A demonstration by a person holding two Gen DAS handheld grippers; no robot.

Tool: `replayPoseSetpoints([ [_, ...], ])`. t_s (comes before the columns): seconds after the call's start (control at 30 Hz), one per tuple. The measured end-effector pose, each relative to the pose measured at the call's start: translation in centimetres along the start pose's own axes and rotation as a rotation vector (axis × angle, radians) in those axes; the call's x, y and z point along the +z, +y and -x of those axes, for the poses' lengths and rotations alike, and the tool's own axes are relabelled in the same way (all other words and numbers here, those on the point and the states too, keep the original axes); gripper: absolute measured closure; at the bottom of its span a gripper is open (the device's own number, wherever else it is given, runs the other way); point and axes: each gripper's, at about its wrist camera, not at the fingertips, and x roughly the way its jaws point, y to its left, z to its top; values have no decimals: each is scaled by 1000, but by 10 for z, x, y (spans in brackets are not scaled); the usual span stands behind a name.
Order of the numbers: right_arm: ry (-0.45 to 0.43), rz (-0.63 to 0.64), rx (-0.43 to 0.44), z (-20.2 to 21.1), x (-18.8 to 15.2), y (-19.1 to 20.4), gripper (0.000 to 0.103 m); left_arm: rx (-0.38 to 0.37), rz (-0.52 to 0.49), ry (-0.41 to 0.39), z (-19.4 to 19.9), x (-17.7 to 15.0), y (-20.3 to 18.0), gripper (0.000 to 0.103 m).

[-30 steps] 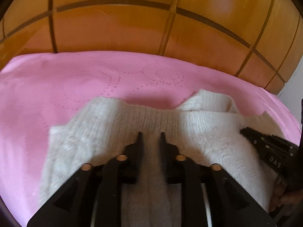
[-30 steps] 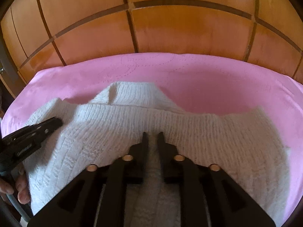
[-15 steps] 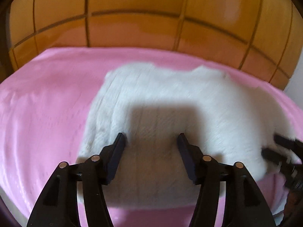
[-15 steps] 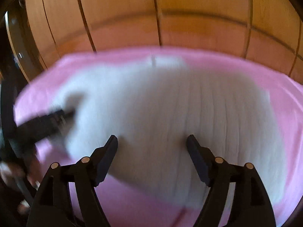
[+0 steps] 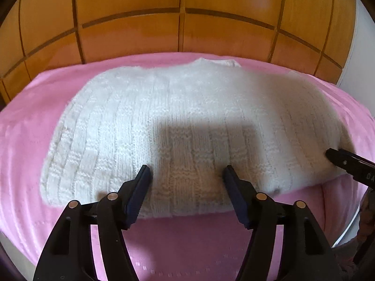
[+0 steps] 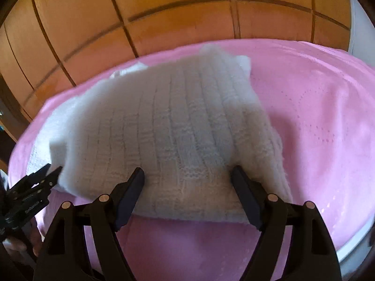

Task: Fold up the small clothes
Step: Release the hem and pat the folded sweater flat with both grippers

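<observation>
On the pink bedspread, in front of a wooden panelled headboard, a white knitted sweater is lying flat and already folded into a compact slab, its near edge running side to side just beyond both sets of jaws. The left gripper is hovering over that near edge with its jaws wide and opening further, nothing pressed between them; knit is showing in the gap, but the pads are standing clear of it. The right gripper is likewise standing wide over the near edge, gripping nothing. From the left wrist view the sweater is spreading wider than it is deep, so its long axis is running across the view, and the right gripper's tip is sitting at the sweater's right end. Each gripper is appearing about equally near to its own end of the garment, so neither has an advantage. Judging by the tidy shape, this fold looks finished, and a further fold would likely bring one end across toward the other. No containers are showing in either view.
</observation>
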Motion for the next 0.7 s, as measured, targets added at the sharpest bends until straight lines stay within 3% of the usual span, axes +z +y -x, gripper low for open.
replayPoseSetpoints([
  [0.07, -9, 30, -31, -2, -1, 8, 22, -7, 27, -11, 7, 3, 3, 33],
  [0.2, -20, 72, -78, -3, -6, 21, 18, 19, 67, -29, 18, 5, 13, 32],
  [0.37, -6, 51, -77, 5, -2, 20, 18, 53, 85, -35, 31, 1, 21, 32],
  [0.57, -59, 35, -48, 13, 23, 29, 16, 88, 94, -44, 39, 2, 36, 32],
  [0.7, -90, 26, -81, 3, 43, 29, 15, 101, 139, -60, 46, 7, 58, 32],
])
